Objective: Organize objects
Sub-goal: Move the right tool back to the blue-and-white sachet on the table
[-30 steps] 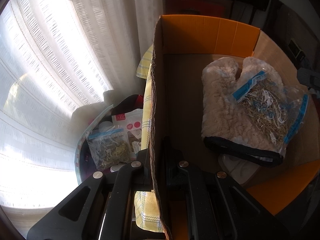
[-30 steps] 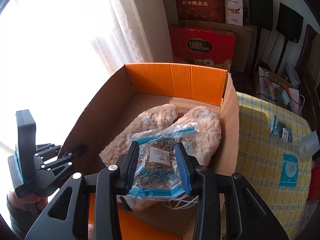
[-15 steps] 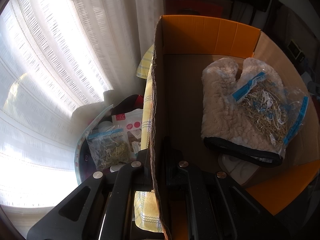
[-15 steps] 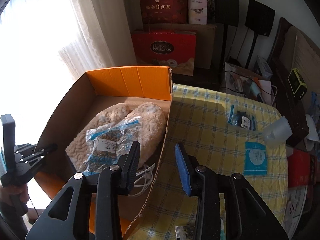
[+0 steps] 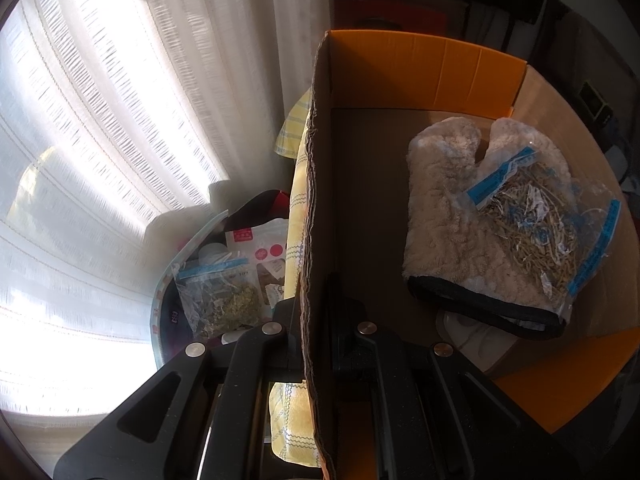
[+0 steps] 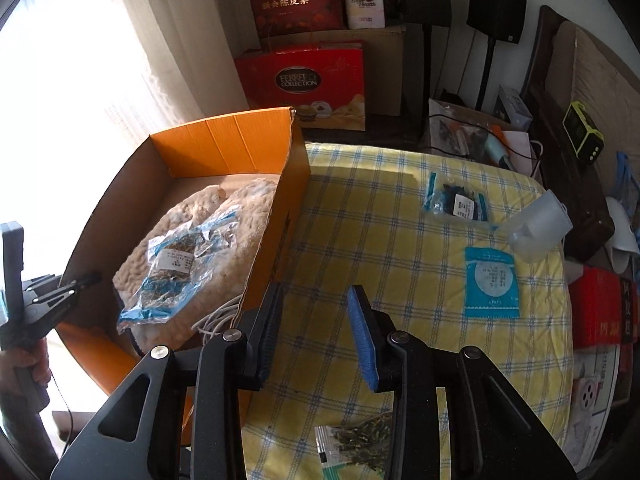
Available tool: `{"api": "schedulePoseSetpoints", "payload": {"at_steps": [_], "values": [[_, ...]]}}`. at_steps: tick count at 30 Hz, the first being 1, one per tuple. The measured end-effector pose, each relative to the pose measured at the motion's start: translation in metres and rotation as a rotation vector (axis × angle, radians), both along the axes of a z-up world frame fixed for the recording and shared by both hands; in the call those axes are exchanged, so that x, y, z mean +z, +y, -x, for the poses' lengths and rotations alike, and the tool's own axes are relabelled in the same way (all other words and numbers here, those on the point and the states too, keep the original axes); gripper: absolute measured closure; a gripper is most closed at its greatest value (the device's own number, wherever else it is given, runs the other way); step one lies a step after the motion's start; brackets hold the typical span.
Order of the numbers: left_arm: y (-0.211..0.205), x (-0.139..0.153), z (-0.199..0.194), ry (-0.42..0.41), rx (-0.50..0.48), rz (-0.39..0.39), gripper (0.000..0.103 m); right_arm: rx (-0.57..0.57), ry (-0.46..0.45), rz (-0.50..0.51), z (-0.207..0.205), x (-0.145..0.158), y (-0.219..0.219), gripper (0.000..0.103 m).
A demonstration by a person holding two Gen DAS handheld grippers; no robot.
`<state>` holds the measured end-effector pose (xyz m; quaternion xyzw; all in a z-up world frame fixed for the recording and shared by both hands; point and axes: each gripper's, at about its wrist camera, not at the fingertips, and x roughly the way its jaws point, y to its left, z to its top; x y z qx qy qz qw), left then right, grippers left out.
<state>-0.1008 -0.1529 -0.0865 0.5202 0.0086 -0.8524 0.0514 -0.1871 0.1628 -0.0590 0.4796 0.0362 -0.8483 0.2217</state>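
we're between picks. the left gripper [image 5: 310,320] is clamped on the near side wall of the cardboard box [image 6: 224,148], one finger inside and one outside, so it's steadying the box. the right gripper [image 6: 314,336] hangs over the yellow checked tablecloth [image 6: 360,220] just beside the box, jaws partly apart with nothing between them (they look narrow for a flat bag, and may need widening).

already in the box: a fleecy beige mitt [image 5: 448,216] lying flat on the floor, and on top of it a clear zip bag of dried herbs [image 5: 536,224] with blue seal strips and a white label. a white cable [image 6: 218,320] pokes out from under the mitt at the near end.

what's left on the table, as we read it: a small bag with dark contents [image 6: 456,202], a flat blue sachet [image 6: 490,282] near it, a pale plastic cup on its side [image 6: 540,228] at the far table edge, and a bag of greenish dried bits [image 6: 356,444] at the near edge, right under the right gripper.

next move, our guess: drop onto the nearest bag, that greenish one. it's thin, limp and lies flat, so we need a pinch at an edge or a crumpled fold, then carry it over the box wall. the film is slippery, so a shallow grip could slide off.
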Motion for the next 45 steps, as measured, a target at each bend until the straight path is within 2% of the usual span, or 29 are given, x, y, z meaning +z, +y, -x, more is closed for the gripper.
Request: {"api": "schedulePoseSetpoints", "payload": {"at_steps": [3, 8, 14, 19, 22, 24, 28, 45], "values": [[0.001, 0.0, 0.001, -0.003, 0.001, 0.002, 0.096, 0.017, -0.027, 0.028, -0.003, -0.005, -0.006, 0.068], [0.0, 0.001, 0.0, -0.003, 0.004, 0.001, 0.096, 0.009, -0.038, 0.046, -0.002, -0.007, -0.011, 0.079], [0.001, 0.0, 0.002, -0.003, 0.003, 0.003, 0.096, -0.026, -0.014, 0.114, 0.001, 0.007, -0.003, 0.078], [0.001, 0.001, 0.003, -0.001, 0.006, 0.0, 0.096, 0.029, -0.026, 0.036, 0.0, -0.002, -0.023, 0.079], [0.002, 0.001, 0.001, 0.001, 0.003, 0.002, 0.096, 0.051, -0.044, 0.027, -0.002, -0.009, -0.029, 0.09], [0.002, 0.002, 0.001, 0.001, 0.003, -0.001, 0.097, 0.069, -0.044, 0.017, -0.006, -0.011, -0.033, 0.094], [0.005, 0.005, 0.0, 0.005, -0.004, -0.023, 0.097, 0.088, -0.033, 0.007, -0.01, -0.012, -0.033, 0.094], [0.019, 0.002, -0.01, 0.009, -0.052, 0.003, 0.096, 0.091, -0.028, -0.009, -0.032, -0.01, -0.013, 0.094]]}}
